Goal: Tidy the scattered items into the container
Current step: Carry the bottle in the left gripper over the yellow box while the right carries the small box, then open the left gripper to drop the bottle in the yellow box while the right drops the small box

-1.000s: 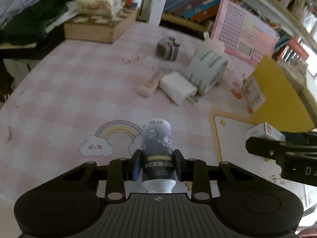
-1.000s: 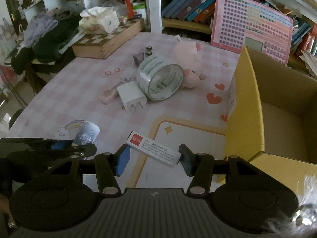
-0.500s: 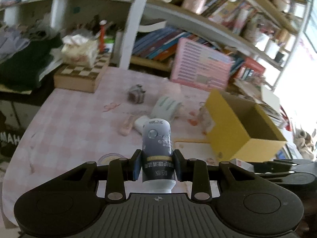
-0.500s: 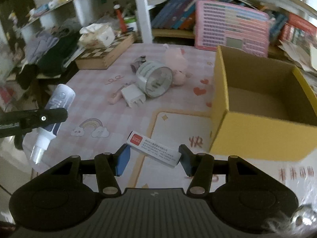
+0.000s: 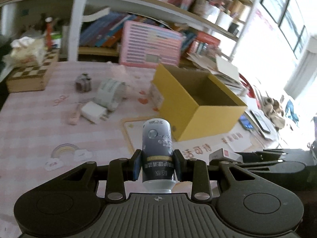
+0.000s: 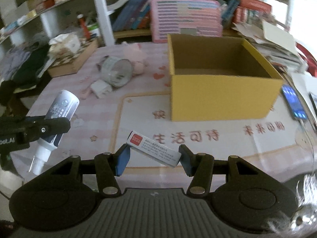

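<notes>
gripping a dark spray bottle [image 5: 157,148] between its 2 blue pads, the left gripper [image 5: 157,165] is closed narrowly on the bottle's lower body, with the white nozzle end pointing back toward the camera and the rounded base pointing forward. the right gripper [image 6: 153,159] stands about half closed on a small white box with a red end [image 6: 153,148], which lies tilted across the gap, each end touching a pad. both items are carried clear of the pink checked tablecloth [image 5: 35,123]. the yellow cardboard box [image 6: 218,91] sits open on the table ahead of both grippers, nearer the right one; the visible part of its interior shows only bare cardboard. remaining on the cloth, left of the box in both views: 1 roll of printed tape [image 6: 116,72] lying on its side, 1 white plug adapter [image 6: 100,87] just beside it, 1 pink clip-like item [image 5: 73,117] next to the adapter, 1 pink plush toy [image 6: 136,59] behind the tape, and 1 small grey object [image 5: 83,82] too blurred to identify. 1 phone [image 6: 294,101] lies right of the box. 1 wooden chessboard case [image 5: 27,77] occupies the far left corner.
</notes>
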### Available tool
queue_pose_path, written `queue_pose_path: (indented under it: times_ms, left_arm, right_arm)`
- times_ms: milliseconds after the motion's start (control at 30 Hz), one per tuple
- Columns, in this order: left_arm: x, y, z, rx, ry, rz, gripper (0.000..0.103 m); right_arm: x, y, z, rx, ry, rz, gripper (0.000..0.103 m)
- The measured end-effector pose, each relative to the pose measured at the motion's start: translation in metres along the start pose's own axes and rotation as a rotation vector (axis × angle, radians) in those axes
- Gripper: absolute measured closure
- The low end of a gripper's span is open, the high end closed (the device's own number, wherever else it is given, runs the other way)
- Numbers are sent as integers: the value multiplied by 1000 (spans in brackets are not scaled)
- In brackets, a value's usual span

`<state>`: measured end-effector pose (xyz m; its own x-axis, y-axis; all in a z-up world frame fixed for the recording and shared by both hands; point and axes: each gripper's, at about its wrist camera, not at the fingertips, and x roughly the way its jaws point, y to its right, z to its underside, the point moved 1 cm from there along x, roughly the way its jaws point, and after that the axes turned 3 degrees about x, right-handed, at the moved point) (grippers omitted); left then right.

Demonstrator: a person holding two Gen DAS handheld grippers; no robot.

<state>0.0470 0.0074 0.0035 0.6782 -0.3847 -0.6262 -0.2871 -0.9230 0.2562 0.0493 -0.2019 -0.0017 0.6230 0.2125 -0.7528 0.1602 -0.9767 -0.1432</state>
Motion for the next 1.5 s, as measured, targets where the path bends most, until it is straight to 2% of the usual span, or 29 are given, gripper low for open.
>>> queue_pose_path:
  times_ms: [300, 500, 800, 1033, 1267, 1500]
  left_arm:
    - [30, 28, -16, 62, -23, 48, 71]
    - [55, 50, -37, 95, -8, 54, 71]
    - [98, 83, -85, 95, 48, 32, 71]
    - [133, 110, -117, 121, 73, -17, 71]
    - [184, 124, -143, 160, 19, -94, 71]
    - [244, 124, -145, 239, -116, -163, 71]
  right_arm:
    - [0, 41, -7, 66, 9, 47, 51]
    - [-1, 77, -30, 72, 62, 56, 51]
    - [5, 128, -87, -64, 161, 59, 51]
    - [30, 156, -131, -212, 178, 18, 51]
    - [79, 168, -158, -352, 108, -27, 51]
    - [150, 175, -172, -488, -38, -43, 51]
